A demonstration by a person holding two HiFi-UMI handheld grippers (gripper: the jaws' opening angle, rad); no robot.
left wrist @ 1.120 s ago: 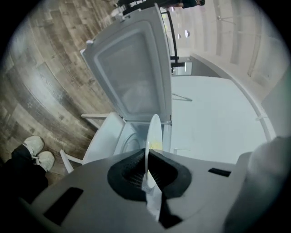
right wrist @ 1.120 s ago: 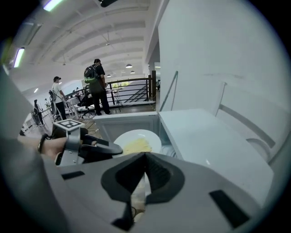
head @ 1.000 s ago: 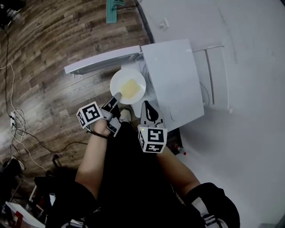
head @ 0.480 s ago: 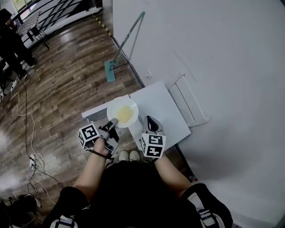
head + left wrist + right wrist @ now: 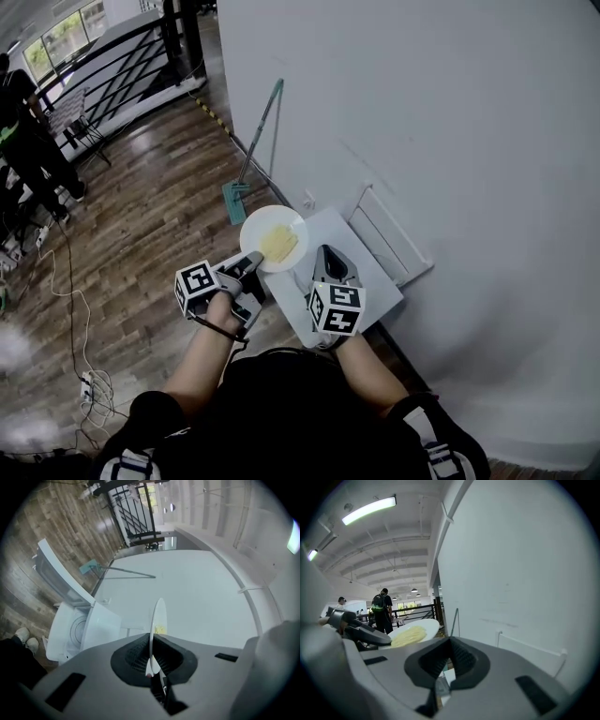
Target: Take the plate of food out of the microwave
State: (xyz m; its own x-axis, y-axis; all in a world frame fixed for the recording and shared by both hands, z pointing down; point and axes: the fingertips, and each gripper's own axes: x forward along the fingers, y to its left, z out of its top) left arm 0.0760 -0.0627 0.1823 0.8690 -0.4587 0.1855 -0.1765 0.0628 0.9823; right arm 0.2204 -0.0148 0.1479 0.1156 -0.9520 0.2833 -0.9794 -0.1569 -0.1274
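Observation:
A white plate (image 5: 273, 240) with a flat yellow food (image 5: 278, 243) on it is held up by its rim, above the front corner of the white microwave (image 5: 361, 281). My left gripper (image 5: 249, 262) is shut on the near rim. In the left gripper view the plate (image 5: 158, 618) stands edge-on between the pads of my left gripper (image 5: 152, 644), and the microwave (image 5: 77, 630) lies below left with its door (image 5: 54, 576) open. My right gripper (image 5: 330, 255) hovers over the microwave top, shut and empty. The right gripper view shows the plate (image 5: 416, 631) to its left.
A mop (image 5: 255, 150) leans on the white wall. A white rack (image 5: 389, 239) stands between the microwave and the wall. Cables and a power strip (image 5: 89, 384) lie on the wood floor. A person (image 5: 28, 122) stands by a railing at far left.
The plate has risen from in front of the microwave's opening to above its top, with the left gripper still on it. The head view has tipped up, showing more floor and wall.

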